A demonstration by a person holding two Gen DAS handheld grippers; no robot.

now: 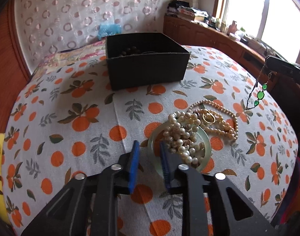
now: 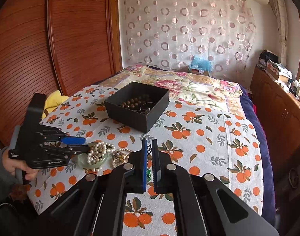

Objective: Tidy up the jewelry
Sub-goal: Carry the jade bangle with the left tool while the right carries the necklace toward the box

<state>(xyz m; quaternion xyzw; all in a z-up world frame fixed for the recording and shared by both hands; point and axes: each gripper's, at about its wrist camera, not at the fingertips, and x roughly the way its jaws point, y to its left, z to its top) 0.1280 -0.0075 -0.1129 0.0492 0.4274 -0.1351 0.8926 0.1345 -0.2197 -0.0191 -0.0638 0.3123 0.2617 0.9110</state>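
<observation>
Bed under orange-print cloth [image 1: 71, 118]. Black box [image 1: 148, 66] at far end, dark beads inside. Left claw [image 1: 149, 151] spread, low over pale green bangle [image 1: 153, 145] under pearl pile [image 1: 181, 135]. Right claw [image 2: 149, 147] pinching green-stone necklace [image 1: 259, 94], dangling above cloth, right of pile.

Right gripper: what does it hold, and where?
The right gripper pinches the dark chain of the green-stone necklace; the stones hang below.

Bright window [image 1: 246, 9], wooden cabinets [image 2: 278, 106], circle-patterned curtain [image 2: 189, 33].
</observation>
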